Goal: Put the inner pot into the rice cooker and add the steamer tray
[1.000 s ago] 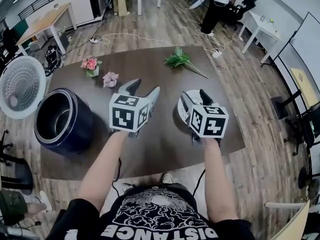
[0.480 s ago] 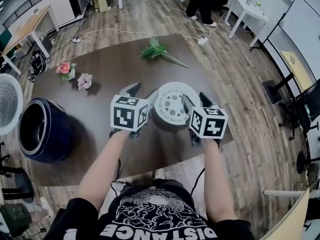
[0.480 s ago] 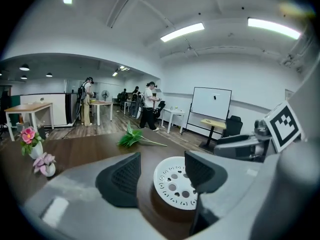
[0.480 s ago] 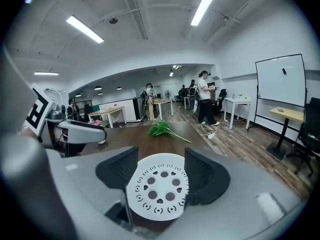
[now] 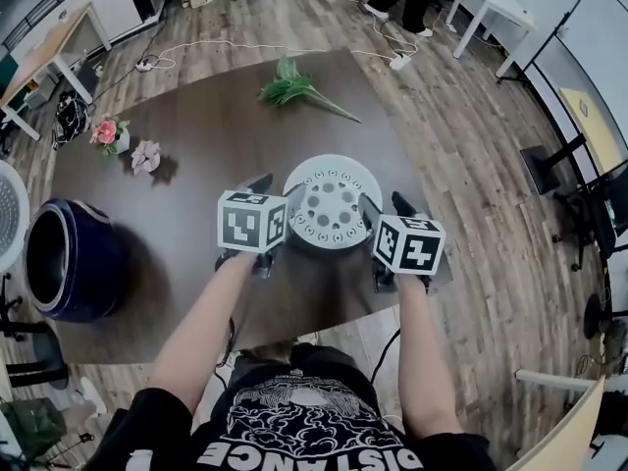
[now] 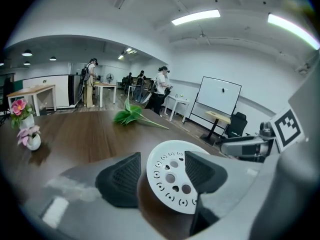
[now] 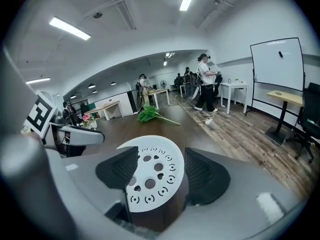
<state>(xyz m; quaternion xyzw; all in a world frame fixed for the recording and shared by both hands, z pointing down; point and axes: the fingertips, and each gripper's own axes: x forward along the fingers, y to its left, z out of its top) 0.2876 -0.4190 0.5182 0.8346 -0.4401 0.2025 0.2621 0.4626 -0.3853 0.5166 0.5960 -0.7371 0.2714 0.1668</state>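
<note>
- On the right half of the tabletop (image 5: 196,145), nearer its near edge than its far one, lies the white steamer tray (image 5: 332,204), perforated face up.
- The left gripper (image 5: 273,190) sits just beside the tray's left rim and the right gripper (image 5: 385,204) just beside its right rim, so the tray lies between them.
- In the left gripper view the black fingers (image 6: 120,179) stand spread, with the tray ahead in the gap between them (nothing is pinched).
- In the right gripper view the fingers (image 7: 205,176) are also spread, framing the same tray from the other side and gripping nothing.
- Whether any fingertip touches the tray's rim, I cannot tell.
- The dark blue rice cooker (image 5: 69,263) stands at the tabletop's left edge, toward the near-left corner and well apart from the tray. Its white lid (image 5: 8,214) is swung open on its far left side.
- What lies in the cooker's dark well I cannot tell.
- Two small flower pots (image 5: 123,145) stand near the far-left corner.
- A green sprig (image 5: 294,88) lies near the far edge.
</note>
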